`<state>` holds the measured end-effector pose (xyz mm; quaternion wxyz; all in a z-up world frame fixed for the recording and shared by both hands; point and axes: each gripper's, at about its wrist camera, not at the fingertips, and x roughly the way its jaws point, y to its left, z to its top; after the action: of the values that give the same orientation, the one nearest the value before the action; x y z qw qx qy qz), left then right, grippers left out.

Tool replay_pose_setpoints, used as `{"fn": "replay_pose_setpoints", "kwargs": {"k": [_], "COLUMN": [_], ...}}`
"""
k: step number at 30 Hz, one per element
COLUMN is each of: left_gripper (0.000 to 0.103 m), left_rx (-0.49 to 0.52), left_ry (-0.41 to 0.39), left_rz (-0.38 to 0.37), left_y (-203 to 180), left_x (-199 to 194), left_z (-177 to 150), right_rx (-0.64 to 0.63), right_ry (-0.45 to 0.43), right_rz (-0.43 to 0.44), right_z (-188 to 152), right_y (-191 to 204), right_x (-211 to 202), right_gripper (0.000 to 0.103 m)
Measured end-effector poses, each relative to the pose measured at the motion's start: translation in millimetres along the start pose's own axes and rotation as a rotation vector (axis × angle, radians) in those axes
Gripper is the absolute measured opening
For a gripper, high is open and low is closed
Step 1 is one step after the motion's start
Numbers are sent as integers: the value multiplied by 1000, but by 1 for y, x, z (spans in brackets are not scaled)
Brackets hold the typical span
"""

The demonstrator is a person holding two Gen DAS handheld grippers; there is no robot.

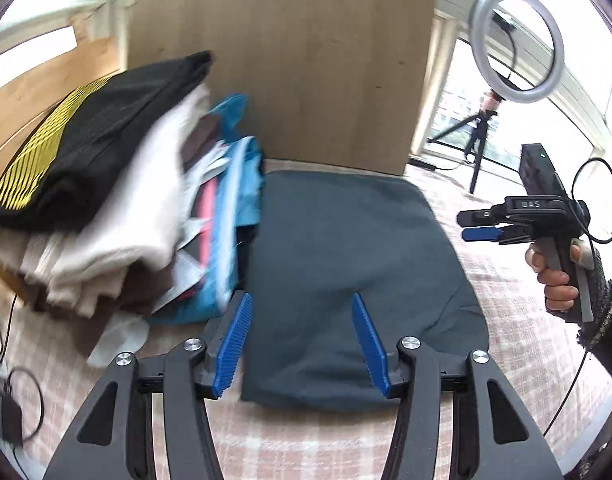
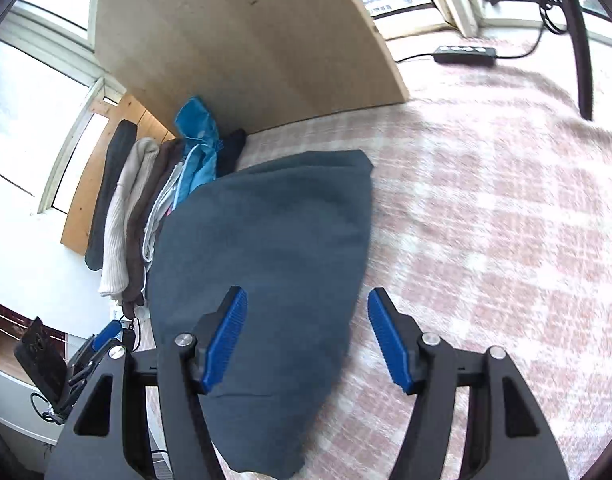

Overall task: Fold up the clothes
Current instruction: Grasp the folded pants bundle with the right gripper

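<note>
Left gripper (image 1: 302, 344): nearest the lens, jaws spread wide and holding nothing, poised over the near edge of the garment.

Right gripper (image 2: 307, 340): also wide and empty in its own view (in the left wrist view, seen side-on (image 1: 479, 226), the gap cannot be judged), hovering above the garment's right-hand edge.

Dark blue-grey garment (image 1: 345, 272): lies flat on the pink plaid cover (image 2: 485, 220) as a compact rounded rectangle, edges fairly even; it looks already folded, though how many layers cannot be told.

Stack of clothes (image 1: 118, 200): touching the garment's left side, a heap topped by a black-and-yellow piece, then cream knit, brown, and bright blue fabric (its lower layers look loose rather than squared).

Wooden board (image 1: 282, 60): upright behind both.

Progress: this garment seems finished or nearly so; what likely remains is lifting it onto the stack, and perhaps tidying that heap.
</note>
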<state>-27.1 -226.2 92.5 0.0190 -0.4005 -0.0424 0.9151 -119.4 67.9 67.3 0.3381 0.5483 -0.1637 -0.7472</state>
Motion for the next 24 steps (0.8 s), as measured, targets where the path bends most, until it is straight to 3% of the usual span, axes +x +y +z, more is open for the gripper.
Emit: {"fn": "replay_pose_setpoints", "kwargs": {"k": [2,4,9,18,21,23,24], "left_gripper": [52,52,52,54,53,54,58], "left_rx": [54,75,52,78,43,50,56], "left_ry": [18,57,126,118,127,110,100], "left_rz": [-25,2,28,18,30,-5,-25], "left_y": [-15,-20,-3,-4,-10,-35,-49], "left_x": [21,36,55,53,42,22,12], "left_z": [5,6,-11,-19,-14,-10,-8], "right_rx": [-8,-19,-74,-101,-87,-90,-92], "right_ry": [2,8,37,92,89,101,109], "right_rz": [-9,-14,8,206,246,209,184], "right_z": [2,7,18,37,39,42,44], "right_y": [-5,-7,-6,-16,-13,-9,-7], "right_x": [4,13,37,55,61,66,68], "right_gripper": [62,62,62,62,64,56,34]}}
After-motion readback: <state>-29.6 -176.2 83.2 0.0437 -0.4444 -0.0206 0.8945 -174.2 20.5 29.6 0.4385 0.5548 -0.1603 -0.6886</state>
